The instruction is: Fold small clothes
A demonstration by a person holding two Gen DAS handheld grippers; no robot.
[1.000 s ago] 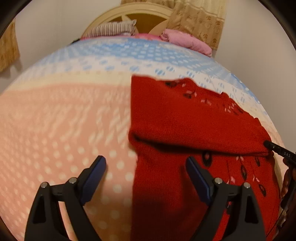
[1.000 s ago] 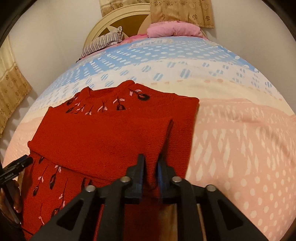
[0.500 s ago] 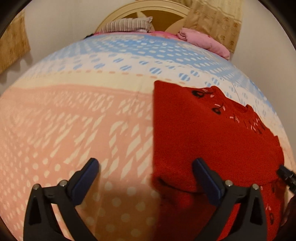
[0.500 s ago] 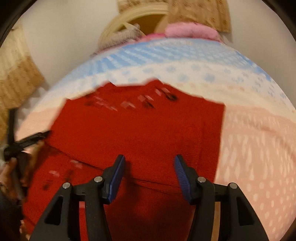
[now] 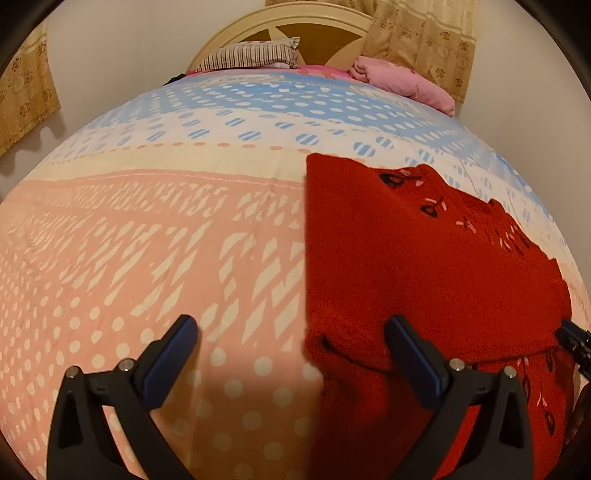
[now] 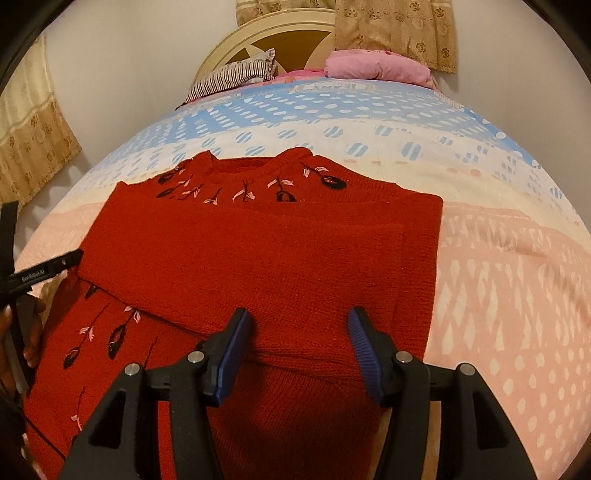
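A red knit sweater [image 6: 277, 251] with black and pink embroidered flowers lies flat on the bed, its sleeves folded across the chest. My right gripper [image 6: 298, 321] hovers open over the lower edge of the folded sleeve, nothing pinched between its blue pads. In the left wrist view the sweater [image 5: 424, 277] fills the right half. My left gripper [image 5: 290, 328] stands wide open astride the sweater's left edge, one finger over the bedspread and one over the knit. The left gripper's body [image 6: 44, 273] and a hand [image 6: 31, 332] show at the right view's left edge.
The bedspread [image 5: 147, 258] is pink with white marks near me and blue and white farther off. A striped pillow [image 6: 236, 75] and a pink bundle [image 6: 376, 66] lie by the cream headboard [image 5: 288, 22]. Curtains hang on both sides.
My right gripper has let go of the sleeve fold and its jaws have spread apart. The left jaws have widened a little, and the sweater now sits farther right in that view.
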